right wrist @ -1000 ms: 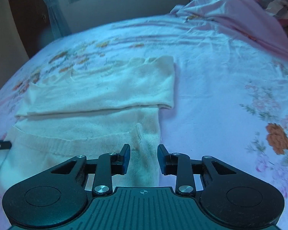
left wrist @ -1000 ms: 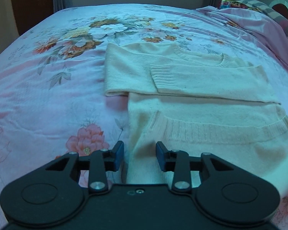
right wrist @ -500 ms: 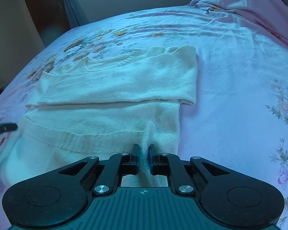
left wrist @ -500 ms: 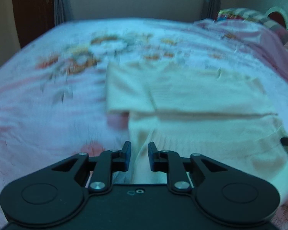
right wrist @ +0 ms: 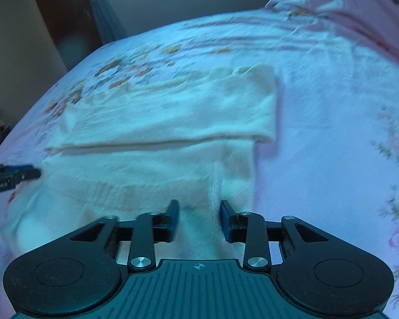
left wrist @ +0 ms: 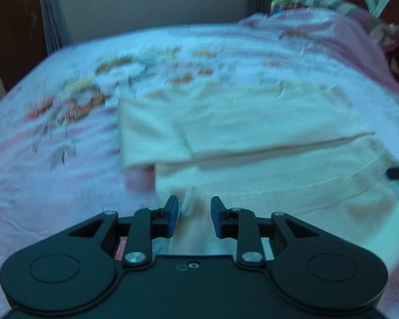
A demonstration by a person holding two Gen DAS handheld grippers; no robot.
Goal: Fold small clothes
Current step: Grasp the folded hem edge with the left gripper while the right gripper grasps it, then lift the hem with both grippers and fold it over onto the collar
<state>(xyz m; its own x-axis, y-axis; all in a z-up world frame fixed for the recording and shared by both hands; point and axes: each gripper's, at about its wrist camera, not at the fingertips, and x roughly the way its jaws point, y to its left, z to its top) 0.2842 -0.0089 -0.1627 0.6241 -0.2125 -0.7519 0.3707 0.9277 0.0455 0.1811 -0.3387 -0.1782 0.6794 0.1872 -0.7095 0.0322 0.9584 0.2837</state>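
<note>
Left view: my left tongs (left wrist: 191,216) stand wide, jaws apart over the near left corner of the sweater (left wrist: 252,138), which lies part-folded on the bed (left wrist: 53,186). A raised pleat of knit sits between the jaws; no pad visibly touches it.

Right view: my right tongs (right wrist: 199,219) are likewise wide over the near right corner of the sweater (right wrist: 159,122). I judge it soft, light and limp; grip both hem corners. No containers seen.

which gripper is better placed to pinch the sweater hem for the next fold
Neither clearly: the left gripper and right gripper both sit open over the cream sweater near edge, one at each corner, so both look needed.
</note>
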